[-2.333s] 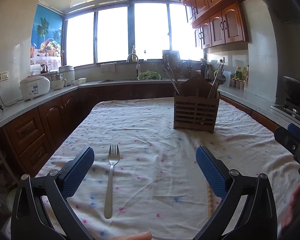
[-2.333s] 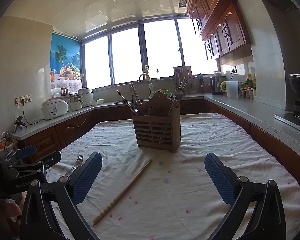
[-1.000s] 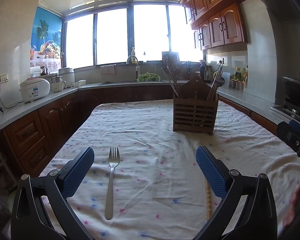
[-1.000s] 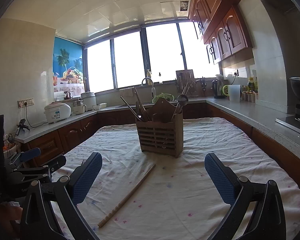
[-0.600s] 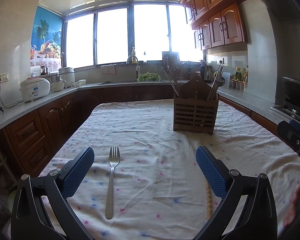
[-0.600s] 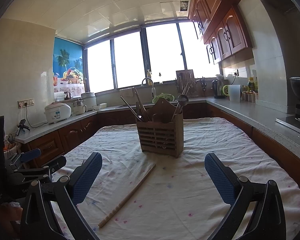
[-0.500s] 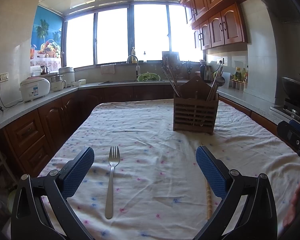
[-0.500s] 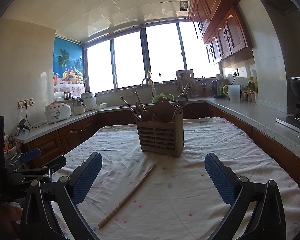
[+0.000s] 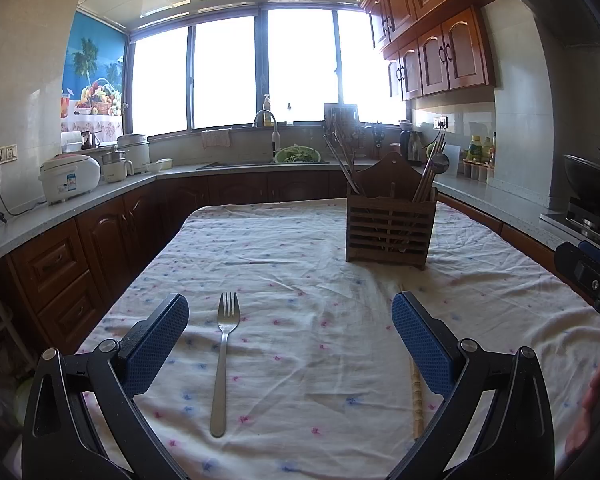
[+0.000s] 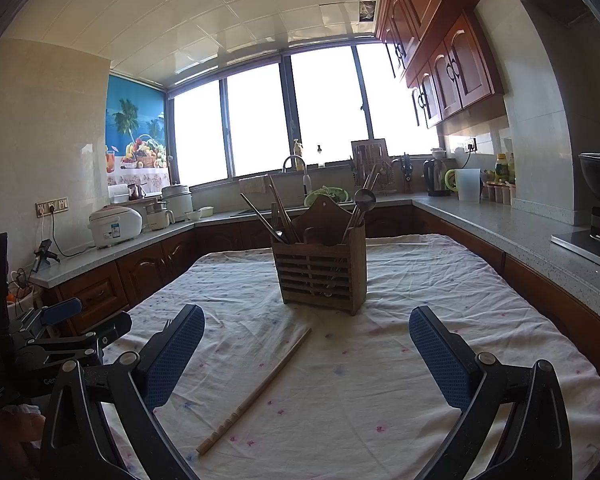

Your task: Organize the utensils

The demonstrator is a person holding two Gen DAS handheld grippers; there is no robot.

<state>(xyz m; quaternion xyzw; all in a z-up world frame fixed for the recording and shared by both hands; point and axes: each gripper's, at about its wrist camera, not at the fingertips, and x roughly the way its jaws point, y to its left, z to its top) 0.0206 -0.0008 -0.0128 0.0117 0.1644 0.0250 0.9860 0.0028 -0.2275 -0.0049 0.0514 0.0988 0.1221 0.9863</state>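
Observation:
A metal fork (image 9: pixel 223 356) lies on the flowered tablecloth (image 9: pixel 300 264), tines away from me, between my left gripper's fingers and nearer the left one. My left gripper (image 9: pixel 290 332) is open and empty above the near table edge. A wooden chopstick (image 10: pixel 256 390) lies diagonally on the cloth between my right gripper's fingers; its end also shows in the left wrist view (image 9: pixel 416 392). My right gripper (image 10: pixel 306 350) is open and empty. A slatted wooden utensil holder (image 10: pixel 320 272) with chopsticks and a ladle stands mid-table, also in the left wrist view (image 9: pixel 388 224).
Kitchen counters (image 9: pixel 80 204) with a rice cooker (image 9: pixel 70 178) and a sink ring the table. A stove with a wok (image 9: pixel 592 184) is at the right. The left gripper's body (image 10: pixel 60 344) shows at the left of the right wrist view.
The right gripper has risen slightly since 2.3 s ago, so the holder sits lower in its view. Over the last second nothing has visibly moved.

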